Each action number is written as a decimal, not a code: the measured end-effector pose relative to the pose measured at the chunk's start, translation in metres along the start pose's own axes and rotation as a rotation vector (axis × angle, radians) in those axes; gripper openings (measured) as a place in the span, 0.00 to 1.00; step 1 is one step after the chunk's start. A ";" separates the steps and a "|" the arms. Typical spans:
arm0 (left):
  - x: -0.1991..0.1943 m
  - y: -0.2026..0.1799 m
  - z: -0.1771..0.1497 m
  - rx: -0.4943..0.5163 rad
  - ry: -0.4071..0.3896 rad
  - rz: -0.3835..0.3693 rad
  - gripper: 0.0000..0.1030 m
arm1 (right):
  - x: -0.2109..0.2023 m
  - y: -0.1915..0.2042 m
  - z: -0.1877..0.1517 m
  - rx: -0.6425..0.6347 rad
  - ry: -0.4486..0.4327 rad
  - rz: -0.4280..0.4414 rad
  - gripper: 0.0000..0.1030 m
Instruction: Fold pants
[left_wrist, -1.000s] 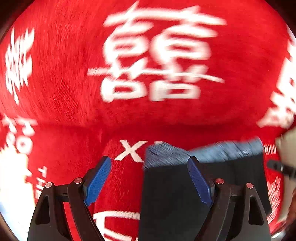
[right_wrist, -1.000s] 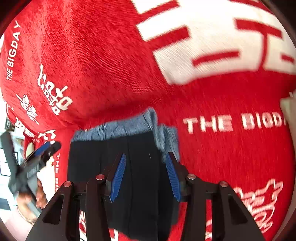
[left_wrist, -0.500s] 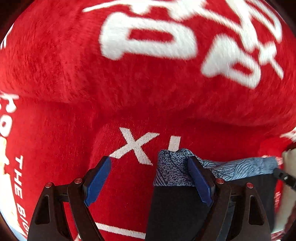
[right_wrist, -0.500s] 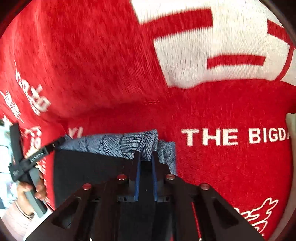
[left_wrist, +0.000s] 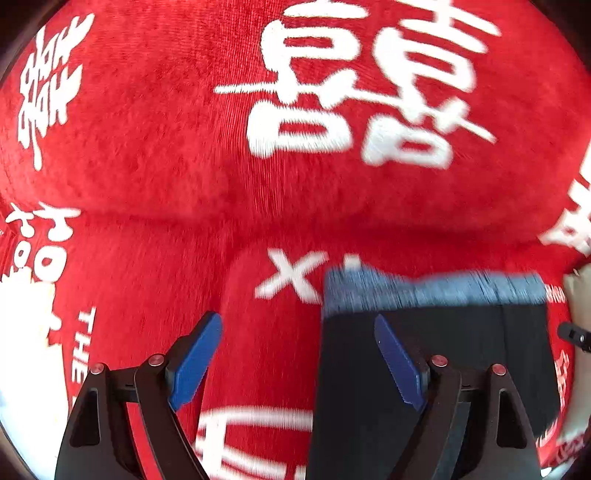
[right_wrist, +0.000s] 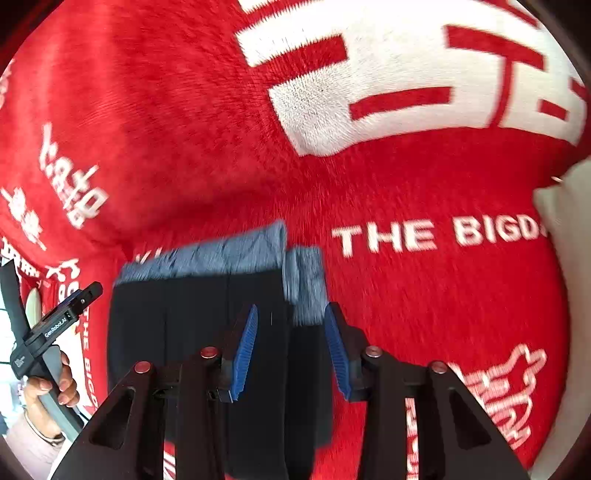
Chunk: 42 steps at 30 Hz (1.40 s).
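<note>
Hovering over a red blanket printed with white lettering, both grippers point steeply down at dark pants that lie on it, a blue-grey patterned waistband along the far edge. Left gripper: jaws wide, nothing between them but red pile; its right-hand pad hangs over the left edge of the pants, contact not clear. Right gripper: jaws part-way and opening, straddling the right-hand edge of the pants where a second flap of waistband shows; the pads do not press on the cloth. Motion blur smears the waistband pattern and the lettering in both views. Pants cut off at the bottom of each frame, so the legs are unseen. At the left rim of the right wrist view, a hand grips the other tool's handle. A pale object at the right edge cannot be made out. No containers.
</note>
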<state>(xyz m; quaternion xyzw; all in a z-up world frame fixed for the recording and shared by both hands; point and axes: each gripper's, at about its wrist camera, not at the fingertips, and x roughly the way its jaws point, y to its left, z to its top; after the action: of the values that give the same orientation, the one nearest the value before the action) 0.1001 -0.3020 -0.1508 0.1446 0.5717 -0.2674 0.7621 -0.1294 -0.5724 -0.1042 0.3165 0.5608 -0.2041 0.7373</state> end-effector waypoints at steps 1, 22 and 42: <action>-0.004 0.001 -0.012 0.005 0.013 -0.002 0.83 | -0.008 0.003 -0.013 -0.005 -0.005 -0.008 0.40; 0.015 0.006 -0.072 -0.069 0.097 0.048 0.95 | -0.011 0.006 -0.097 0.024 0.028 -0.098 0.52; -0.009 0.000 -0.072 -0.012 0.137 -0.186 0.95 | -0.020 0.005 -0.107 0.052 0.032 -0.056 0.77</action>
<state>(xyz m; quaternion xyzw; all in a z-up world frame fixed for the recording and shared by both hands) 0.0412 -0.2614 -0.1640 0.1041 0.6352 -0.3230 0.6938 -0.2062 -0.4953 -0.1019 0.3231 0.5755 -0.2343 0.7138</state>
